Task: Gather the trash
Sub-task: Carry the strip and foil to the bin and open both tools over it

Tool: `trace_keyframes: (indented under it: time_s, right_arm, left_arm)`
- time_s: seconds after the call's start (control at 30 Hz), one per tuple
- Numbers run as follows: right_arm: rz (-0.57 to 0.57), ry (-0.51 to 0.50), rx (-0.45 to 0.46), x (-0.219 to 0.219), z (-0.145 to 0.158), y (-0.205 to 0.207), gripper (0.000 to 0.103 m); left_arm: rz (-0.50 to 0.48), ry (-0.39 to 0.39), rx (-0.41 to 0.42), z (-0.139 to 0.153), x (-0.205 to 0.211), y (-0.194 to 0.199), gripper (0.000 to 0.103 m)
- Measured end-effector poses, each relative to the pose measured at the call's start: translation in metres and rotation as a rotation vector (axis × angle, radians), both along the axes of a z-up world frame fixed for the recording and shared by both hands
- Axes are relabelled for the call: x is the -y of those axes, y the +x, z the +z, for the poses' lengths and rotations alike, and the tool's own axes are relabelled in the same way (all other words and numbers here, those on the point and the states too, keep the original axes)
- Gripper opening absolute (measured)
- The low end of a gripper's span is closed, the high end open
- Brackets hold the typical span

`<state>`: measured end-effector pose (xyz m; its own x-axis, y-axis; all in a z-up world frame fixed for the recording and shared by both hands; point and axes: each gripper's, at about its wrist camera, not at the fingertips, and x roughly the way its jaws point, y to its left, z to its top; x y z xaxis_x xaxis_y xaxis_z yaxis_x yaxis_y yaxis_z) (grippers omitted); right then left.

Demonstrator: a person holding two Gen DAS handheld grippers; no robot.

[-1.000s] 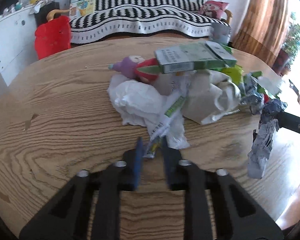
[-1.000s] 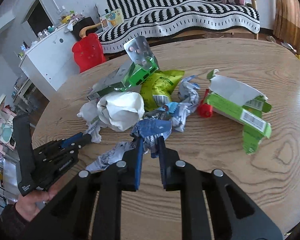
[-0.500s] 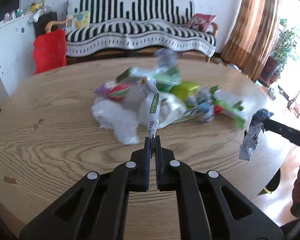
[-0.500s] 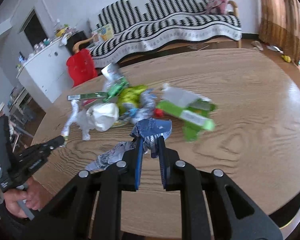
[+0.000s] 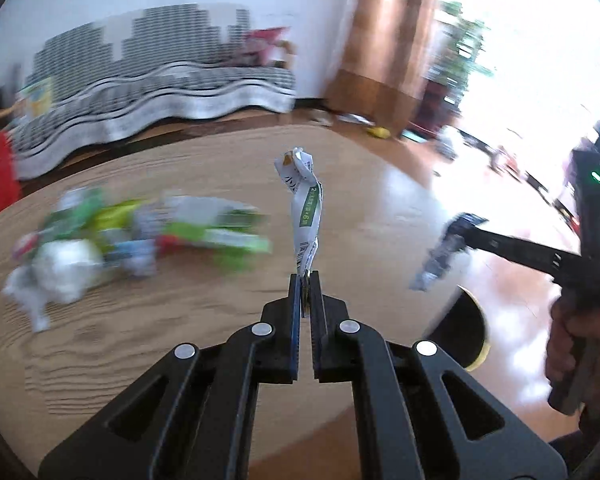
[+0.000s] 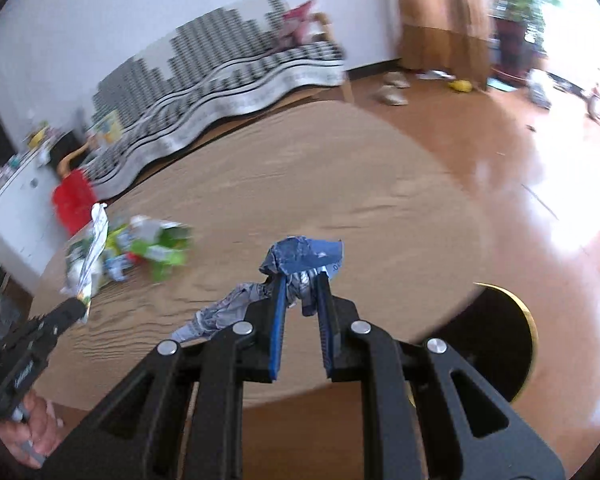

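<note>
From the left wrist camera, the left gripper (image 5: 305, 276) has its jaws pinched almost together on the lower end of a twisted white-and-green wrapper strip (image 5: 306, 204), which stands up toward twelve o'clock, clear of the wooden table (image 5: 148, 340). The trash pile (image 5: 132, 232) lies blurred at about ten o'clock on the tabletop. At three o'clock the right gripper (image 5: 458, 226) carries a crumpled blue-grey paper (image 5: 440, 258).

From the right wrist camera, the right gripper (image 6: 300, 280) is closed narrowly around that crumpled blue-grey paper (image 6: 300, 258), part of it trailing toward eight o'clock. The pile (image 6: 136, 248) sits at nine o'clock; the left gripper (image 6: 74, 308), at eight o'clock, seems to hold its strip (image 6: 94, 248) upright. A dark round bin (image 6: 500, 344) shows at four o'clock, below the table edge.
</note>
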<state>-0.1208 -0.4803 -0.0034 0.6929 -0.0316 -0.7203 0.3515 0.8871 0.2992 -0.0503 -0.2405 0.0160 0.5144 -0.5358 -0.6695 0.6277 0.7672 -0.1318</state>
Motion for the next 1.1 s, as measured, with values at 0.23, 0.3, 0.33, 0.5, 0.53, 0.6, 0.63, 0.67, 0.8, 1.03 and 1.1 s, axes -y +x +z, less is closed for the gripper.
trace_keyframes:
  time_s: [0.23, 0.3, 0.33, 0.5, 0.53, 0.6, 0.63, 0.67, 0.8, 1.03, 1.1]
  right_arm:
    - [-0.174, -0.002, -0.055, 0.082, -0.025, -0.06, 0.016]
    - [-0.213, -0.007, -0.08, 0.101, -0.034, -0.074, 0.016]
    - [-0.228, -0.011, -0.095, 0.108, -0.039, -0.08, 0.016]
    - [-0.276, -0.015, -0.196, 0.139, -0.067, -0.102, 0.016]
    - [-0.283, -0.009, -0.223, 0.146, -0.076, -0.107, 0.016]
    - [-0.287, -0.002, -0.258, 0.153, -0.085, -0.108, 0.016]
    - [-0.291, 0.002, -0.277, 0.156, -0.091, -0.11, 0.016]
    - [-0.292, 0.009, -0.29, 0.159, -0.097, -0.112, 0.016]
    - [-0.294, 0.037, -0.322, 0.168, -0.109, -0.114, 0.016]
    - [-0.307, 0.056, -0.312, 0.169, -0.111, -0.11, 0.021]
    - [-0.31, 0.07, -0.307, 0.172, -0.113, -0.106, 0.042]
  left_arm:
    - [-0.22, -0.001, -0.03, -0.023, 0.108, -0.054, 0.003]
    - [-0.265, 0.002, -0.039, -0.03, 0.128, -0.064, 0.003]
    - [-0.285, 0.006, -0.049, -0.035, 0.138, -0.068, 0.003]
    - [-0.364, 0.055, -0.082, -0.066, 0.184, -0.083, 0.003]
    - [-0.374, 0.062, -0.083, -0.07, 0.188, -0.084, 0.003]
    - [-0.394, 0.078, -0.089, -0.08, 0.199, -0.086, 0.003]
    - [-0.4, 0.085, -0.091, -0.083, 0.201, -0.085, 0.003]
    - [-0.407, 0.094, -0.092, -0.088, 0.207, -0.085, 0.003]
    - [-0.423, 0.113, -0.097, -0.097, 0.219, -0.084, 0.003]
    - [-0.428, 0.122, -0.114, -0.105, 0.227, -0.082, 0.003]
    - [-0.431, 0.123, -0.118, -0.106, 0.229, -0.083, 0.003]
